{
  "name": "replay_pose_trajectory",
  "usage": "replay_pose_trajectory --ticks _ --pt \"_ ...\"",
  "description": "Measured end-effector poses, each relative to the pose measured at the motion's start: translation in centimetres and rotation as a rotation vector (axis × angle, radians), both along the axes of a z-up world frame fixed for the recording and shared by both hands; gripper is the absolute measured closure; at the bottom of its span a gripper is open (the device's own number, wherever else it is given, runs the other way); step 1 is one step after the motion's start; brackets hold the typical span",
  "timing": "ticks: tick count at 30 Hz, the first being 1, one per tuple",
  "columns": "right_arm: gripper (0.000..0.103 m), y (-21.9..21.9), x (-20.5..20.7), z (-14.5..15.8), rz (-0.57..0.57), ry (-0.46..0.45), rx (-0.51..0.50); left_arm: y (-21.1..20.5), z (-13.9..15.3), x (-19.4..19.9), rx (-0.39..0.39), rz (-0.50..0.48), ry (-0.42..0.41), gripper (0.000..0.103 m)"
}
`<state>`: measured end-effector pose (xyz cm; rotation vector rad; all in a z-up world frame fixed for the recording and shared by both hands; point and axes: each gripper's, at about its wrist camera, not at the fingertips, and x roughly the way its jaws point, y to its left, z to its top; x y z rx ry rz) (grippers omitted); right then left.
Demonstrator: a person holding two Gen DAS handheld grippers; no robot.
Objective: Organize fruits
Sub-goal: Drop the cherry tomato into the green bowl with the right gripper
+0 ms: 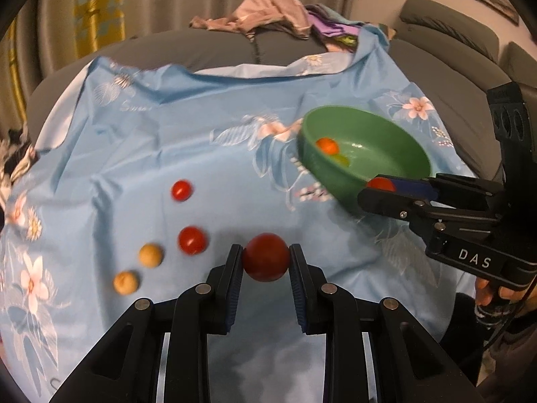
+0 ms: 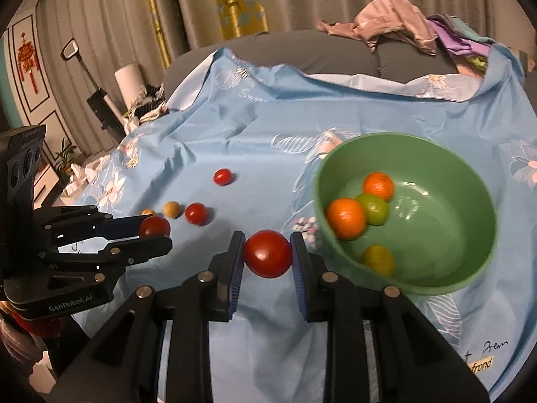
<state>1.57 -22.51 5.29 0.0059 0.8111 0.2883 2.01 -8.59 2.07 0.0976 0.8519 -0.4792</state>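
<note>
left claw (image 1: 265, 262) clenched on a red tomato (image 1: 265, 257) | right claw (image 2: 267, 255) grips another (image 2: 267, 253), just beside green bowl (image 2: 470, 275) | we should clear its rim, then release low

Half hidden in the left wrist view: the red tomato (image 1: 381, 184) in the right gripper (image 1: 372, 189), only its top showing above the near finger. Also there, low inside the green bowl (image 1: 386, 174), a greenish fruit (image 1: 340, 159) blurred and mostly tucked behind an orange (image 1: 327, 145); kind not readable. Smeared by motion: the bowl's left rim and the two tan round fruits (image 1: 151, 255) at near left. In the right wrist view, one tan fruit (image 2: 146, 212) nearly covered by the tomato (image 2: 154, 226) in the left gripper (image 2: 157, 233). Cut off at the far right edge: the blue floral cloth (image 2: 268, 127). Printed words at near right partly unreadable.
</note>
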Motion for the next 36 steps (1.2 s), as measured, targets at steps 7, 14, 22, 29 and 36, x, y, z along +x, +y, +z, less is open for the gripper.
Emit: replay_pose_trajectory --ticks 7,14,22,29,36 --pt "0.075 -3.5 -0.3 0.5 -0.078 -0.03 0.031 -4.2 1.3 1.3 0.004 -0.071 -0.036 0.076" --pt "0.075 -7.0 -0.2 0.6 -0.164 -0.045 0.057 -7.9 2.2 2.7 -0.005 -0.142 -0.065 0.076" --pt "0.075 -9.1 0.2 -0.2 -0.216 -0.035 0.064 -11.8 1.3 4.5 -0.006 -0.205 -0.043 0.076" --pt "0.074 -9.8 0.6 -0.8 -0.223 -0.015 0.065 -13.4 -0.1 5.0 0.04 -0.225 -0.02 0.076" --pt "0.07 -10.0 0.5 -1.0 -0.234 -0.001 0.075 -13.4 -0.3 4.8 0.056 -0.229 -0.013 0.076"
